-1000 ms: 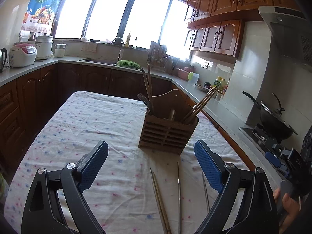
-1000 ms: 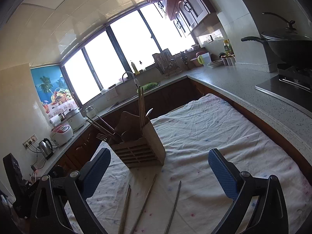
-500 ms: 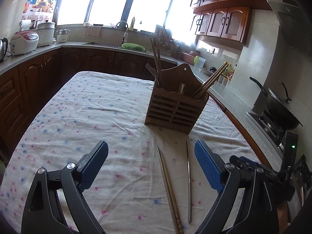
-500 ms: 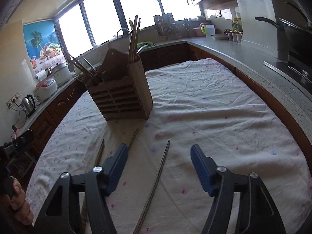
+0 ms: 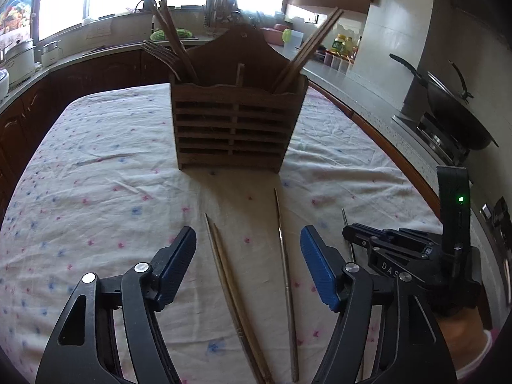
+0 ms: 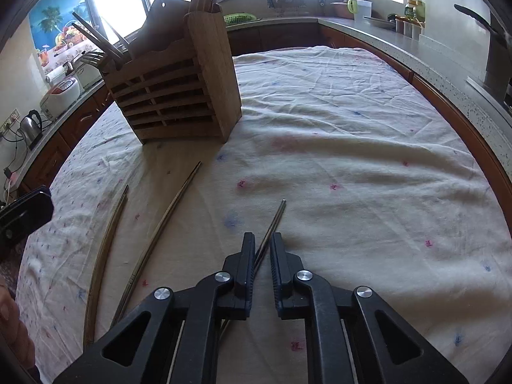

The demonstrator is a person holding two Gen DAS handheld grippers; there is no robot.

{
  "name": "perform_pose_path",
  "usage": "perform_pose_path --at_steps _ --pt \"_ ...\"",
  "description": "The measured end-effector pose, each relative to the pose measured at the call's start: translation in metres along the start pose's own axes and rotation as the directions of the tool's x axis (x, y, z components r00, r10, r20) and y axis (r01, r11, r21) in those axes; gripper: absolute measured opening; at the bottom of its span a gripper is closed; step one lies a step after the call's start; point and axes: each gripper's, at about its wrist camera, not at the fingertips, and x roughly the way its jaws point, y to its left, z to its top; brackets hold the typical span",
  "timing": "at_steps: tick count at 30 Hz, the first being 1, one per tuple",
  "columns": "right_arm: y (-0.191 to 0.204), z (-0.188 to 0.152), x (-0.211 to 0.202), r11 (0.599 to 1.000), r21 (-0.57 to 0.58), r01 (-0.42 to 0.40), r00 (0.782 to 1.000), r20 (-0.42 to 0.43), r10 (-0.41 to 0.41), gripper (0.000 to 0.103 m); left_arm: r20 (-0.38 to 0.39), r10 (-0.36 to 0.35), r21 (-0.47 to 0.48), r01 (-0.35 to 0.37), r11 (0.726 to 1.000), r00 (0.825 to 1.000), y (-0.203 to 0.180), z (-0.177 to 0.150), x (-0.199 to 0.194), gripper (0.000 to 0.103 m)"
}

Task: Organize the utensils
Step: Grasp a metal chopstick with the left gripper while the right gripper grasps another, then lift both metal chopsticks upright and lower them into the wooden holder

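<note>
Right gripper (image 6: 262, 252) beside utensil holder (image 6: 179, 96)

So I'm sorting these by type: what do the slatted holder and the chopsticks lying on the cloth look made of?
The holder looks like wood or bamboo: brown, matte, visible grain. The paired chopsticks look wooden or bamboo, tan and dull. The single chopstick beside them and the chopstick between the right claw's closing pads look metal: thin, grey, slight sheen.

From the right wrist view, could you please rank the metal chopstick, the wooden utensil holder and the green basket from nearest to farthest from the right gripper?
1. Metal chopstick: between the closing jaws of the right gripper.
2. Wooden utensil holder: mid-table, upper left.
3. Green basket: on the far counter.
</note>
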Motion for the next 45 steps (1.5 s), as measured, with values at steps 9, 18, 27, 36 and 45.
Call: perform_pose_path --at_steps 9,18,27,36,45 --pt "-0.025 -0.021 -0.023 1.000 -0.025 -0.007 1.000 -0.009 0.006 0.008 -0.173 -0.033 0.087 0.048 0.995 0.984 -0.029 -0.028 0.047 0.027" --pt "-0.036 -0.022 -0.024 0.998 0.036 -0.056 0.998 0.011 0.056 0.010 -0.226 -0.070 0.081 0.091 0.993 0.972 -0.034 -0.052 0.020 0.007" --pt "-0.041 -0.011 -0.018 0.994 0.091 -0.062 0.998 0.017 0.061 0.012 -0.193 -0.010 0.114 0.033 0.993 0.981 -0.039 -0.007 0.047 0.017" --pt "-0.041 -0.007 -0.009 0.994 0.098 -0.053 0.999 0.005 0.052 0.012 -0.238 0.007 0.200 0.042 0.979 0.971 -0.049 0.015 0.092 0.017" --pt "-0.029 -0.006 -0.007 0.999 0.036 0.015 1.000 0.011 -0.015 0.012 -0.231 -0.032 0.165 0.072 0.984 0.972 -0.038 0.018 0.091 0.005"
